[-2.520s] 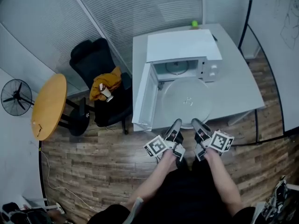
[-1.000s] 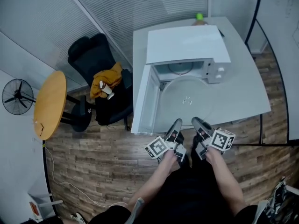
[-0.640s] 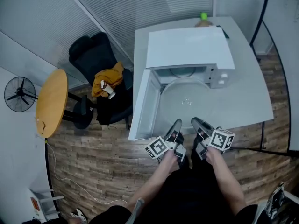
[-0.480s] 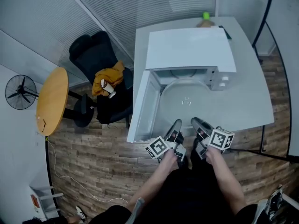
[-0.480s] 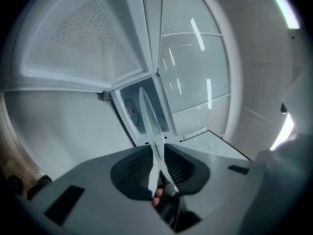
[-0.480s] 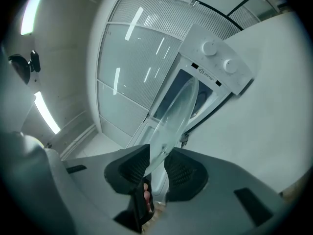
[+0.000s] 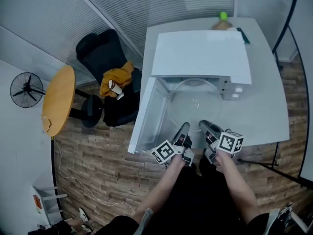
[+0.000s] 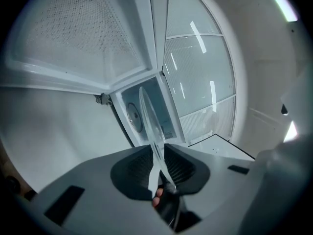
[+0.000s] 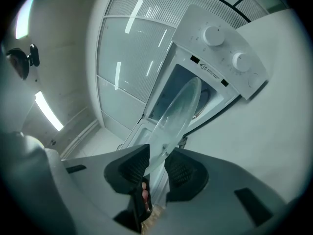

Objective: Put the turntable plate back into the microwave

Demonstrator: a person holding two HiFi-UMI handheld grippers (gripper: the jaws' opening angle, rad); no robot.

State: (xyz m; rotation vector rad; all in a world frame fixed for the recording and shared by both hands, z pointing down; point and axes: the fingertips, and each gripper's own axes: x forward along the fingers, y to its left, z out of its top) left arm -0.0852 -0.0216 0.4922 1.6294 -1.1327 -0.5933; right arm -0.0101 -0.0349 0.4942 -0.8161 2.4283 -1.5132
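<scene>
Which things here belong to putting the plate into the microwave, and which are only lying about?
For the job: turntable plate, microwave with its door open, left gripper clamped on the plate's rim, right gripper, jaws opening, rim between them.
Lying about: black chair, yellow cloth on it, round wooden table, fan, green object behind the microwave.

Pale grey table (image 7: 274,106) before me on the wood-plank floor (image 7: 98,170), white microwave (image 7: 200,53) standing on it with its door open to my left, small green-topped thing (image 7: 223,16) at the far edge, thin dark object (image 7: 244,35) just beside the microwave's far corner
</scene>
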